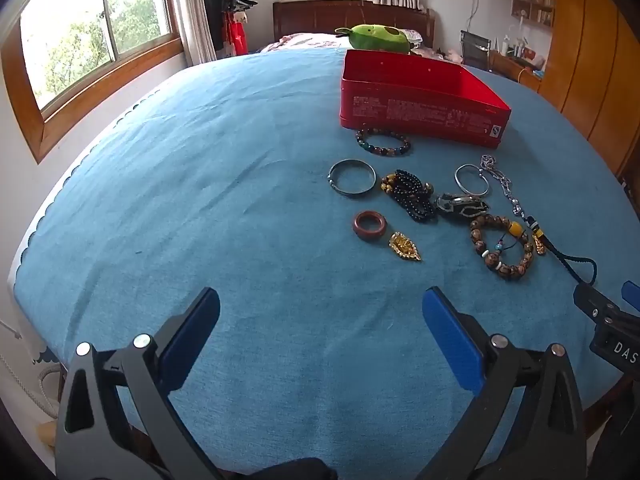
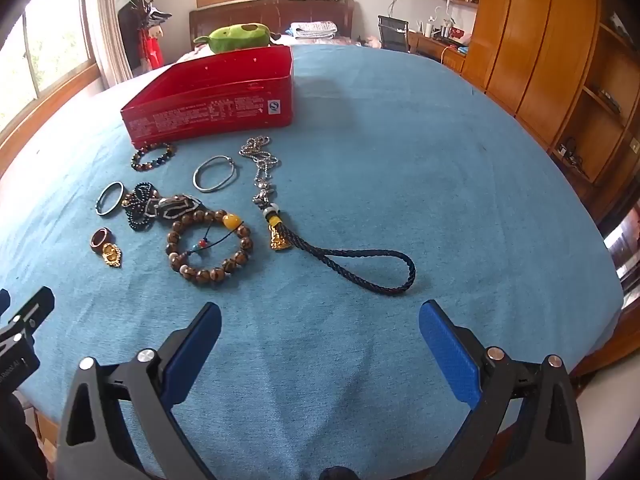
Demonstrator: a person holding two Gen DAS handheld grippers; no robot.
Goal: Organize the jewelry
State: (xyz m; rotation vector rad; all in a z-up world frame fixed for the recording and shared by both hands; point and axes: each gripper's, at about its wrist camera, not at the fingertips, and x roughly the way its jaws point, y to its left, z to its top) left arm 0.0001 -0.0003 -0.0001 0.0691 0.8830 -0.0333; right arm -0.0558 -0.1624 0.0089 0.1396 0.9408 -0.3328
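Observation:
A red tin box (image 1: 420,114) (image 2: 212,114) stands open on the blue tablecloth. Jewelry lies in front of it: a dark bead bracelet (image 1: 383,142) (image 2: 153,155), a silver bangle (image 1: 352,178) (image 2: 109,197), a thin silver bangle (image 1: 472,179) (image 2: 215,179), black beads (image 1: 412,196) (image 2: 140,206), a red-brown ring (image 1: 369,226) (image 2: 100,237), a gold pendant (image 1: 405,246) (image 2: 111,255), a brown wooden bead bracelet (image 1: 502,248) (image 2: 210,248), a chain (image 2: 260,160) and a braided cord with gold charm (image 2: 352,260). My left gripper (image 1: 320,316) and right gripper (image 2: 320,320) are open, empty, near the front edge.
A green plush toy (image 1: 376,36) (image 2: 236,36) lies beyond the box on a bed. Windows (image 1: 80,40) are at the left, wooden cabinets (image 2: 540,60) at the right. The right gripper's tip shows at the left wrist view's right edge (image 1: 612,320).

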